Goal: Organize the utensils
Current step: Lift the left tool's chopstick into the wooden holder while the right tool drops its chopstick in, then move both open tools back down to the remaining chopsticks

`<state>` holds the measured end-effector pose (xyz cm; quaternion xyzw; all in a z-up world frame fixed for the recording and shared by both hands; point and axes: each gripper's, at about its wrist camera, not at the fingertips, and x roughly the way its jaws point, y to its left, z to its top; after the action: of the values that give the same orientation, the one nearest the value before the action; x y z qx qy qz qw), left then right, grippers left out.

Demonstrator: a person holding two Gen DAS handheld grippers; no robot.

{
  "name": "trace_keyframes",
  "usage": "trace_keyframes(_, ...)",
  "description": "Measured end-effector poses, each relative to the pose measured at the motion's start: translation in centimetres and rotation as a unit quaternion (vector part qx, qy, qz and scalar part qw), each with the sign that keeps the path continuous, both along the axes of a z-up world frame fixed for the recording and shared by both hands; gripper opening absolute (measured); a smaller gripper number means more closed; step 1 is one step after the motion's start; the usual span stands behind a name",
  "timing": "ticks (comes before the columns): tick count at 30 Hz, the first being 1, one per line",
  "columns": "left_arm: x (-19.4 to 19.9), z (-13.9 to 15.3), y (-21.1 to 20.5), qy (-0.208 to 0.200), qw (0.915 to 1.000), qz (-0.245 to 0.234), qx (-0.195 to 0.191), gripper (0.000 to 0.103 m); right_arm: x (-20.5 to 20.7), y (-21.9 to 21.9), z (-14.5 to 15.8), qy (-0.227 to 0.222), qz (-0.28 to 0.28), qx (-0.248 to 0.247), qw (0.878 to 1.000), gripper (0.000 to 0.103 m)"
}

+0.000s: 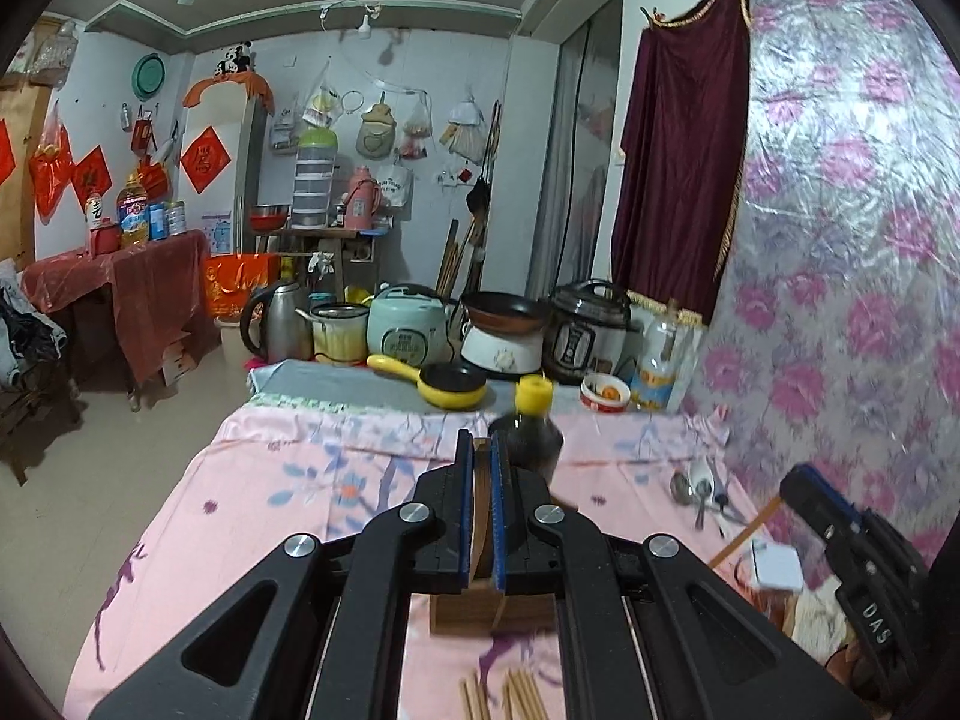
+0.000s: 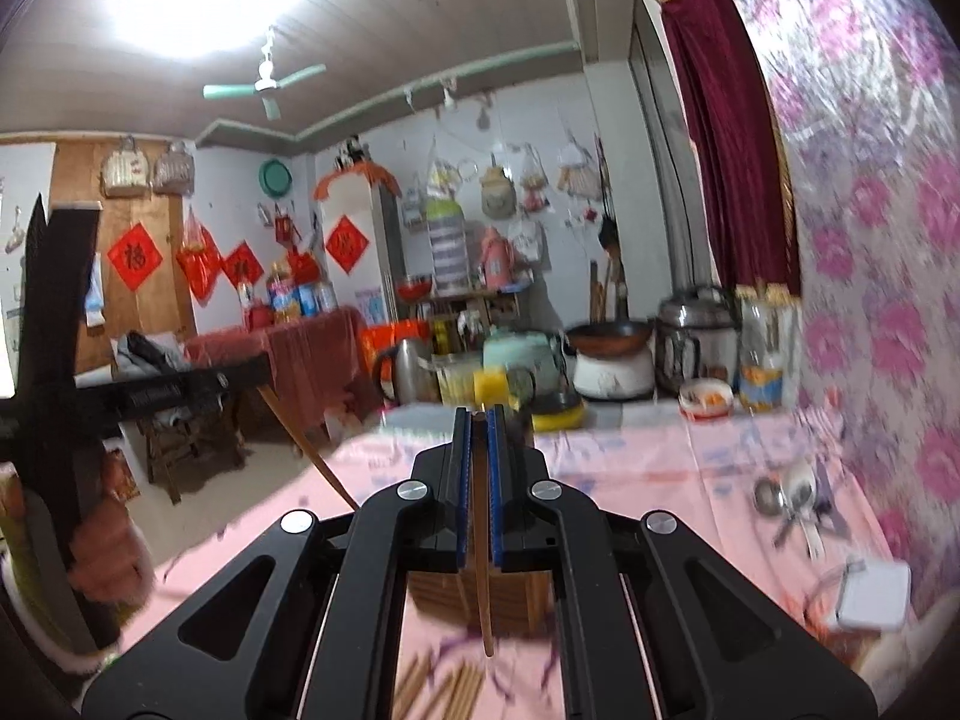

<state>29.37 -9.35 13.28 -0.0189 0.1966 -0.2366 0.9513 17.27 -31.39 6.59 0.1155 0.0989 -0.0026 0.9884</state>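
My left gripper [image 1: 479, 450] is shut on a brown wooden chopstick [image 1: 480, 516], held above a wooden utensil holder [image 1: 489, 609] on the pink floral tablecloth [image 1: 270, 498]. My right gripper [image 2: 478, 426] is shut on another chopstick [image 2: 483, 588], its tip hanging over the same wooden holder [image 2: 480, 597]. Several loose chopsticks [image 1: 510, 693] lie in front of the holder; they also show in the right wrist view [image 2: 447, 690]. Metal spoons [image 1: 699, 489] lie at the right by the wall, also seen in the right wrist view [image 2: 792, 498]. The left gripper with its chopstick [image 2: 306, 444] shows at the left there.
A dark sauce bottle with yellow cap [image 1: 533, 426] stands just beyond the holder. A yellow pan [image 1: 447, 387], kettle [image 1: 276, 321], rice cookers [image 1: 408, 324] and a bowl [image 1: 605, 391] crowd the far end. A white box [image 1: 777, 564] lies right. The floral wall [image 1: 840, 240] borders the right.
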Motion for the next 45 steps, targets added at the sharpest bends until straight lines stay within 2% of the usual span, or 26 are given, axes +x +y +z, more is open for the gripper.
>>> trace_keyframes(4,2.4,-0.3,-1.0,0.003,1.0000,0.000,-0.005,0.006,3.2,0.0,0.5,-0.013,-0.005,-0.004,1.000,0.006)
trace_keyframes(8,4.8,-2.0,-1.7,0.013,0.9999,0.001,-0.001,0.006,6.2,0.4,-0.6,-0.014,-0.010,-0.012,1.000,0.006)
trace_keyframes(11,6.4,-3.9,-1.9,0.032,0.9995,0.000,-0.002,0.006,8.1,0.5,-2.0,-0.003,-0.012,-0.011,1.000,0.006)
trace_keyframes(14,7.4,-5.6,-1.9,0.054,0.9985,-0.001,-0.001,0.008,9.6,0.4,-4.2,0.026,-0.003,0.001,1.000,0.009)
trace_keyframes(15,7.6,-6.1,-1.7,0.058,0.9983,0.007,0.002,0.011,9.7,0.2,-4.7,0.035,-0.003,0.006,0.999,0.012)
trace_keyframes(17,7.4,-6.4,-1.0,0.054,0.9984,0.018,0.005,0.045,9.7,-0.2,-5.6,0.049,-0.009,0.011,0.999,0.018)
trace_keyframes(18,7.1,-6.5,-0.5,0.047,0.9984,0.030,0.004,0.048,9.6,-0.2,-5.8,0.052,-0.012,0.011,0.998,0.023)
trace_keyframes(21,6.2,-6.4,0.9,0.041,0.9980,0.049,0.006,0.051,8.3,-0.7,-5.9,0.053,-0.024,0.015,0.998,0.028)
trace_keyframes(23,5.6,-6.4,2.0,0.044,0.9972,0.061,0.000,0.061,7.3,-0.9,-5.6,0.049,-0.031,0.020,0.998,0.032)
trace_keyframes(25,5.0,-6.2,2.9,0.047,0.9964,0.071,-0.003,0.063,6.4,-1.4,-5.2,0.044,-0.038,0.023,0.998,0.040)
trace_keyframes(33,0.6,-6.0,5.6,0.047,0.9940,0.098,0.000,0.070,1.2,-1.3,-3.5,0.024,-0.053,0.036,0.998,0.050)
trace_keyframes(39,-3.3,-7.2,7.1,0.056,0.9924,0.109,0.004,0.076,-3.1,-0.3,-2.9,0.015,-0.049,0.045,0.998,0.058)
trace_keyframes(45,-7.2,-9.5,8.4,0.068,0.9907,0.117,0.015,0.080,-7.8,0.8,-3.8,0.021,-0.052,0.051,0.997,0.068)
